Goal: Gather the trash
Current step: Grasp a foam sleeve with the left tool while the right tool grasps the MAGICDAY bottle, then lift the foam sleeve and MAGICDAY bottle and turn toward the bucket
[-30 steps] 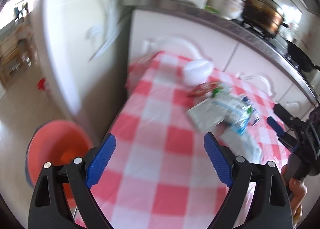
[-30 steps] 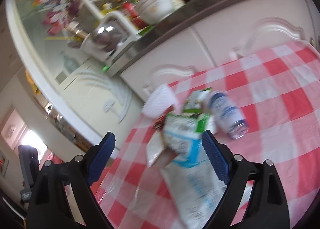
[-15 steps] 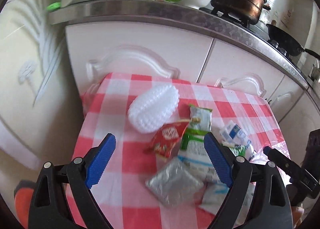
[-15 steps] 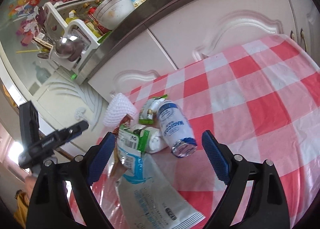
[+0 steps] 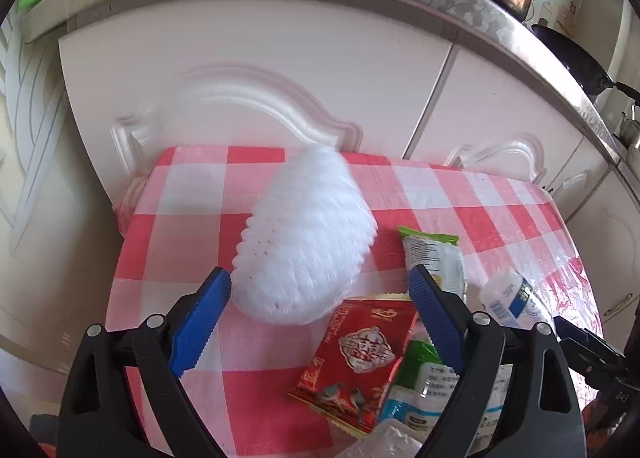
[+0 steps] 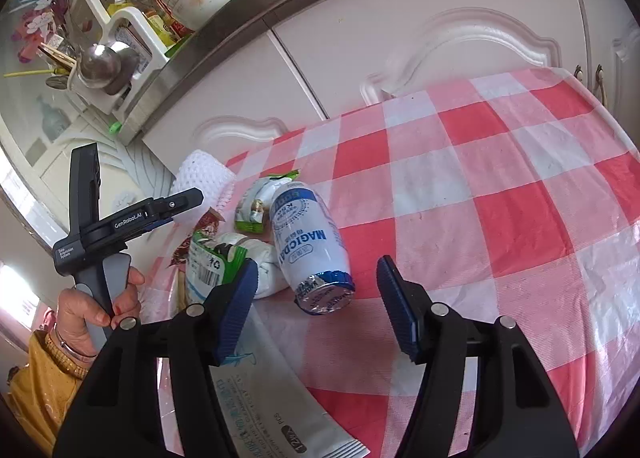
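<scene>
left wrist view: rides on the left gripper (image 5: 318, 308), looks steeply down along its fingers, close over the white foam net (image 5: 306, 236), toward the cabinet doors (image 5: 256, 58).
right wrist view: rides on the right gripper (image 6: 314, 300), tilted down over the checked tablecloth (image 6: 500, 186), close to the white bottle (image 6: 308, 246).
shared: foam net, bottle, wrappers, cloth, cabinet fronts.
cross-sight: each view catches the other gripper at its edge.
</scene>
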`<state>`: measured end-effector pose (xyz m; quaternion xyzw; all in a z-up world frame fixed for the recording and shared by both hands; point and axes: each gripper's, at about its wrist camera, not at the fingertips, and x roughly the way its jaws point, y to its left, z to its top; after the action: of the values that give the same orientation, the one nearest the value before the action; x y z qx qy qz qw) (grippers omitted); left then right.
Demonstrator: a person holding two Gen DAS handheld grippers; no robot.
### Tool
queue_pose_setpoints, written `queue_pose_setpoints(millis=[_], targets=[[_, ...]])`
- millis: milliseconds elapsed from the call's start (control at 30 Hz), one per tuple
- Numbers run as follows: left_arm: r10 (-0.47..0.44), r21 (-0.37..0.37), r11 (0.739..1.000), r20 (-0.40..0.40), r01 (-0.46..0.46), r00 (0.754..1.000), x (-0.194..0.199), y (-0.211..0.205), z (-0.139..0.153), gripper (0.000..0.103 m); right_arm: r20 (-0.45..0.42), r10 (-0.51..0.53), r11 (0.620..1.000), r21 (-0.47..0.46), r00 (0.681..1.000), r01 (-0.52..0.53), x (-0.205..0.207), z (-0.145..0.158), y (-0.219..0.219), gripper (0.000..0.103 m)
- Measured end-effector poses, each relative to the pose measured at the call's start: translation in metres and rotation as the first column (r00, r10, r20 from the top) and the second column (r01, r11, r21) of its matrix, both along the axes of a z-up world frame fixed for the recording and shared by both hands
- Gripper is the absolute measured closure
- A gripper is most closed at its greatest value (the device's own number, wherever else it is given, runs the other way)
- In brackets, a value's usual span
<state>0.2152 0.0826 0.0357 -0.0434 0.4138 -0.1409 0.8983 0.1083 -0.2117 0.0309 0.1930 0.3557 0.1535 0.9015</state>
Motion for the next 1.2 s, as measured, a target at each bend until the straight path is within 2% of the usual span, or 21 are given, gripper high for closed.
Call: queue_pose_setpoints(millis=[400, 633, 733, 767, 833, 933, 1033, 1200], targets=[[-0.016, -0.022, 1.0, -0.012, 0.016, 1.0, 0.018, -0.004, -0.015, 0.013, -0.025, 0.012, 0.999, -0.047, 1.0, -0.014, 0.006, -0.003, 0.007, 0.041], [0.019, -0.019, 1.0, -0.015, -0.02, 1.0, 0.031, -0.008, -0.011, 0.013, -0.032, 0.019, 0.998, -0.065, 0.999, -0.022, 0.008, -0.004, 0.011, 0.059], [0.03, -0.029, 0.999, -0.038, -0.031, 0.999, 0.037, -0.007, -0.01, 0.014, -0.035, 0.02, 0.998, -0.063, 0.999, -0.023, 0.008, -0.004, 0.011, 0.062], [0.036, -0.029, 0.999, -0.044, -0.037, 0.998, 0.039, -0.008, -0.01, 0.017, -0.036, 0.022, 0.998, -0.064, 0.999, -0.025, 0.008, -0.005, 0.011, 0.063], [0.046, -0.027, 0.999, -0.057, -0.048, 0.997, 0.041, -0.008, -0.011, 0.035, -0.038, 0.022, 0.997, -0.066, 0.999, -0.025, 0.008, -0.005, 0.012, 0.065], [0.077, -0.038, 0.996, -0.092, -0.081, 0.993, 0.044, -0.007, -0.016, 0.047, -0.039, 0.021, 0.998, -0.065, 0.999, -0.024, 0.008, -0.005, 0.012, 0.066], [0.094, -0.027, 0.995, -0.087, -0.097, 0.992, 0.043, -0.007, -0.015, 0.055, -0.037, 0.021, 0.998, -0.064, 0.999, -0.024, 0.006, -0.005, 0.012, 0.066], [0.12, -0.027, 0.992, -0.075, -0.123, 0.99, 0.035, -0.005, -0.008, 0.061, -0.032, 0.025, 0.999, -0.045, 0.999, -0.026, 0.005, -0.005, 0.01, 0.066]])
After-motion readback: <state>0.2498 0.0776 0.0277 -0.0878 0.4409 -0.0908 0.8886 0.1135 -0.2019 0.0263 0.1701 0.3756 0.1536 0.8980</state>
